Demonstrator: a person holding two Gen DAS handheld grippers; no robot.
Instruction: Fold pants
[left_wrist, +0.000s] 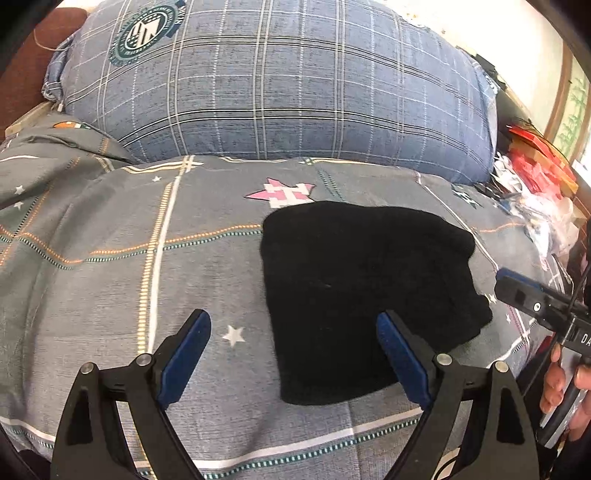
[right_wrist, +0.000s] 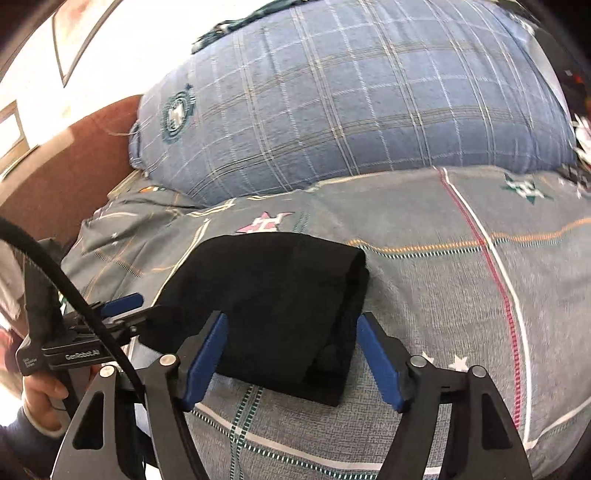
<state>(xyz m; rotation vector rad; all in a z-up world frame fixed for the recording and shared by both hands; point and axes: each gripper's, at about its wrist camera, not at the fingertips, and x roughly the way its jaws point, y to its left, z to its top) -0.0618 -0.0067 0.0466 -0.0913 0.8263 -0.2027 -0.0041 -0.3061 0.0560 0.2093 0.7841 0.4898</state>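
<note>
Both tools, left (left_wrist: 293, 321) and right (right_wrist: 291, 325), gape above folded black pants (left_wrist: 365, 291).

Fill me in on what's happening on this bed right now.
A person holds a two-finger gripper in each hand over a bed. A pair of black pants lies folded into a compact stack on the grey patterned bedspread, in front of a big blue plaid pillow. The left gripper and the right gripper are both open and grip nothing; the folded pants sit between the right one's fingers. The folding looks largely done.
</note>
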